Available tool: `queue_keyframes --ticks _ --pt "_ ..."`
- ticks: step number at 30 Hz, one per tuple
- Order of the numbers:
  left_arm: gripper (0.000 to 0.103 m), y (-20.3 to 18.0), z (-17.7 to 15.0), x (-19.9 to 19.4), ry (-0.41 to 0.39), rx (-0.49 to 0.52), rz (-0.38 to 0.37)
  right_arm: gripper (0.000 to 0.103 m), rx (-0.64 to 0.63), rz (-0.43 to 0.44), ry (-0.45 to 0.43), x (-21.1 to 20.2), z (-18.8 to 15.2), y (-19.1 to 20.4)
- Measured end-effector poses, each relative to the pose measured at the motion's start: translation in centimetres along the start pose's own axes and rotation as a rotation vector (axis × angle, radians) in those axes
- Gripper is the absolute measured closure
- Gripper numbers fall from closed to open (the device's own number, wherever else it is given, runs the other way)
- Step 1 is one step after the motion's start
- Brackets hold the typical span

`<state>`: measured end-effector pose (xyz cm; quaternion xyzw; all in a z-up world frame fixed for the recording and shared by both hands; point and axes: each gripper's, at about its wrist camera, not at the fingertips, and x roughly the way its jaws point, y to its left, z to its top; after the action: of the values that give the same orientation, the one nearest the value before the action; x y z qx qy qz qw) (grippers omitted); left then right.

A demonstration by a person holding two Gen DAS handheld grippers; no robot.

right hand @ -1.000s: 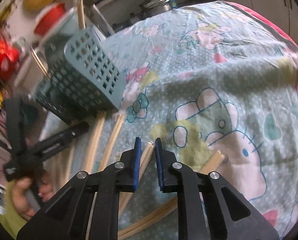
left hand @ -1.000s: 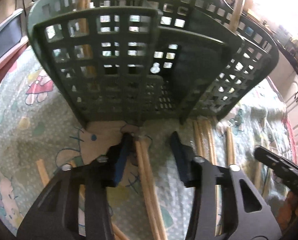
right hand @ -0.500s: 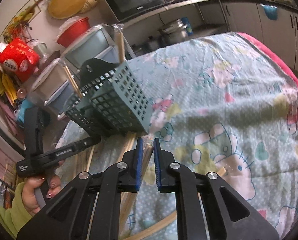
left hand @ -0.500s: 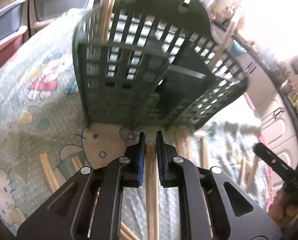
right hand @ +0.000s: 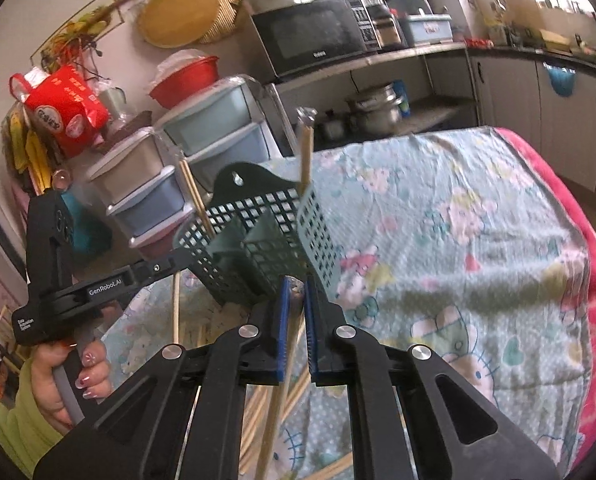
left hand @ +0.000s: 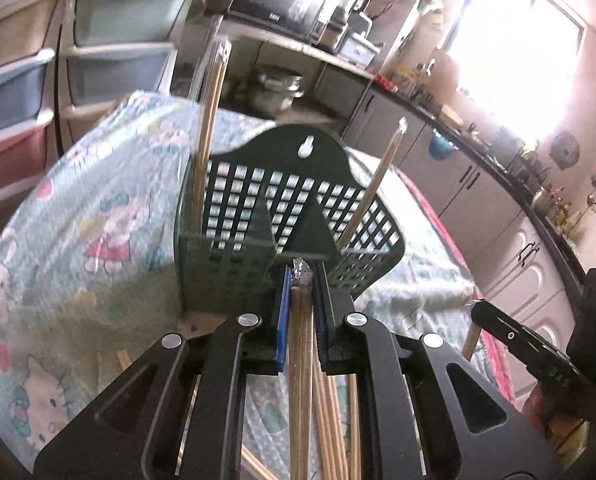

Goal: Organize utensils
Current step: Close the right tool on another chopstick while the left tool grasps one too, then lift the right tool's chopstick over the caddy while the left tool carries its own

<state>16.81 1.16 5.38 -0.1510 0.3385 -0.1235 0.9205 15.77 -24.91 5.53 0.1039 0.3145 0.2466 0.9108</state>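
Both grippers are sitting just in front of the dark green utensil caddy (left hand: 257, 248), which is standing upright on the cartoon-print tablecloth (left hand: 77, 216). The left gripper (left hand: 301, 280) is clamping its jaws nearly shut on a plastic-wrapped pair of chopsticks (left hand: 300, 344), with the wrapper tip poking out past the blue pads. The right gripper (right hand: 295, 292) is doing the same with its own wrapped chopsticks (right hand: 281, 384), jaws pinching tight around them. Two more wrapped pairs are already standing in the caddy's compartments, one in the left section (left hand: 207, 140) and one leaning in the right (left hand: 372, 184). More loose chopsticks (right hand: 201, 332) are lying on the cloth below the grippers.
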Motion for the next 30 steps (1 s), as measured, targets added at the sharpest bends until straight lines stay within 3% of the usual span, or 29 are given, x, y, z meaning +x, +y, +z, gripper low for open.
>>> queue_keyframes --ticks 9,30 --pt "0.096 -2.0 0.8 -1.9 -0.068 0.015 -0.040 0.096 -0.040 0.022 -0.050 -1.2 1.3 2.1" --pt "0.096 -1.6 3.2 -5.5 -0.175 0.032 -0.044 0.097 -0.158 0.077 -0.126 -1.3 4.5 7.0"
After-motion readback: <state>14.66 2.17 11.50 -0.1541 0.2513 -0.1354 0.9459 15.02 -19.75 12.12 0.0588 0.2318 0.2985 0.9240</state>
